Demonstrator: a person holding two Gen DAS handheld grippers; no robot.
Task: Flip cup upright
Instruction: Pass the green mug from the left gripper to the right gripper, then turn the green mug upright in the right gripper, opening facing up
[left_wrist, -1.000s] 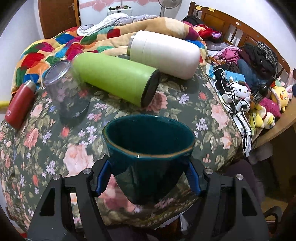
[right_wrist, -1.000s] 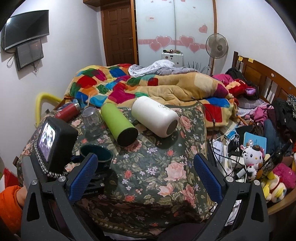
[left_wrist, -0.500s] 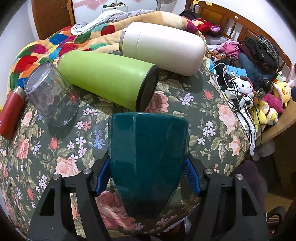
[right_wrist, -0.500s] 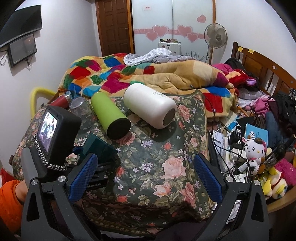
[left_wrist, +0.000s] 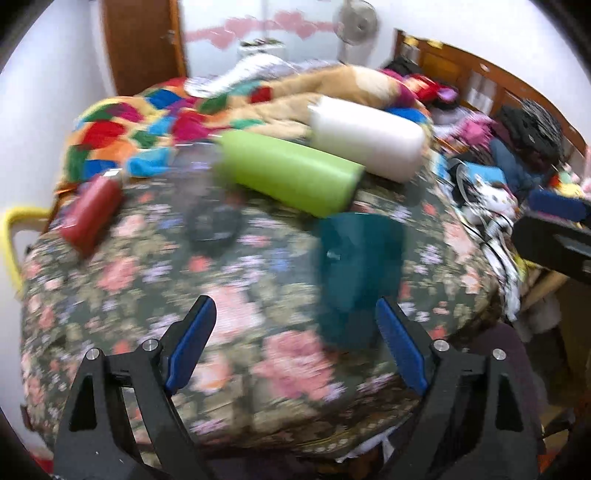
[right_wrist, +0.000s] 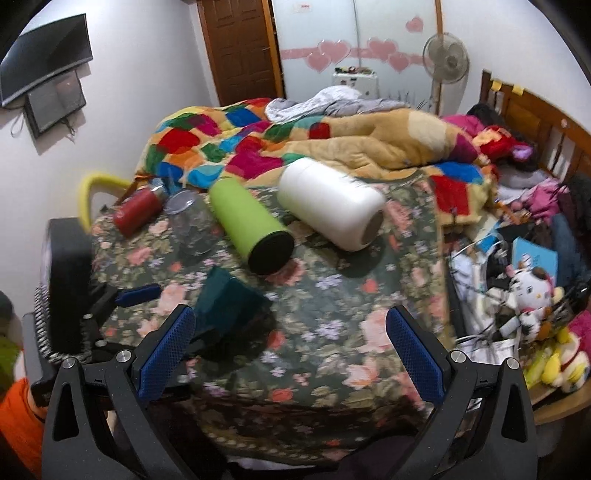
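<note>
Left gripper (left_wrist: 295, 345): jaws spread wide and holding nothing, low over the near edge of the floral cloth (left_wrist: 122, 273); its view is motion-blurred.
Right gripper (right_wrist: 290, 349): jaws spread wide and holding nothing, held above the near edge of the cloth, looking along the bed.
Teal cup (right_wrist: 231, 299): free of both grippers, on the cloth just ahead of the left gripper's right finger (left_wrist: 400, 345); in the right wrist view it leans over, not upright; which end is the mouth is too blurred to tell.
Clear glass (right_wrist: 194, 225): past the cup to the left, standing on the cloth; contents cannot be told.
Green bottle (right_wrist: 249, 225): lying on its side beyond the cup, dark end toward the cameras, just right of the glass.
White bottle (right_wrist: 328, 201): on its side, right of the green one, open-looking end toward the cameras.
Red bottle (right_wrist: 137, 212): lying at the far left edge of the cloth, near the glass.
Patchwork quilt (right_wrist: 221, 144): heaped behind all the containers.
</note>
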